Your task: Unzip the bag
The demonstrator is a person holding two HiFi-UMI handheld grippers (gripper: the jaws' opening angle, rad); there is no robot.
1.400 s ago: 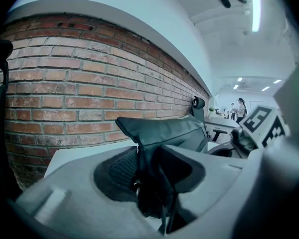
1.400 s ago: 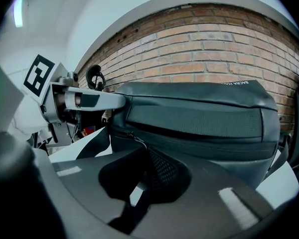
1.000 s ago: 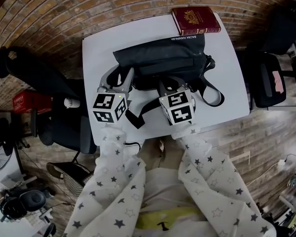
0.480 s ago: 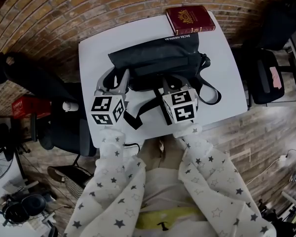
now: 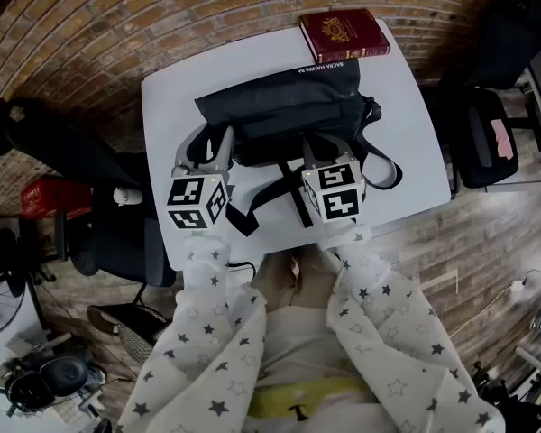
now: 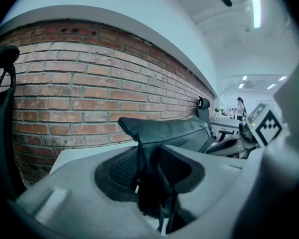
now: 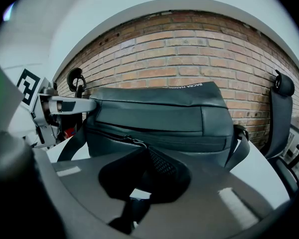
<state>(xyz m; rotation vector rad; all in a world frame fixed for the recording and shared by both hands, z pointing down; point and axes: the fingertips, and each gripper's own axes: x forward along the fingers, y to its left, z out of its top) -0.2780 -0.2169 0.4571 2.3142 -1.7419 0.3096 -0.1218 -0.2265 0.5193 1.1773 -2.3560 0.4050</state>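
A black bag [image 5: 288, 106] lies on the white table [image 5: 406, 106], its strap [image 5: 252, 210] trailing over the near edge. My left gripper [image 5: 209, 147] is at the bag's left end. In the left gripper view it [image 6: 147, 168] is shut on a fold of the bag's fabric [image 6: 164, 128]. My right gripper [image 5: 323, 147] sits at the middle of the bag's front. In the right gripper view its jaws [image 7: 142, 166] are closed just below the zipper slider [image 7: 134, 142], and the pull is hidden between the pads.
A red book [image 5: 343, 34] lies at the table's far right corner, behind the bag. A brick wall runs along the far edge. Black chairs stand to the left [image 5: 72, 142] and right [image 5: 487, 133] of the table. A red box [image 5: 45, 197] sits on the floor at left.
My right gripper has shifted a little to the right along the bag's front. The left gripper has stayed on the bag's left end.
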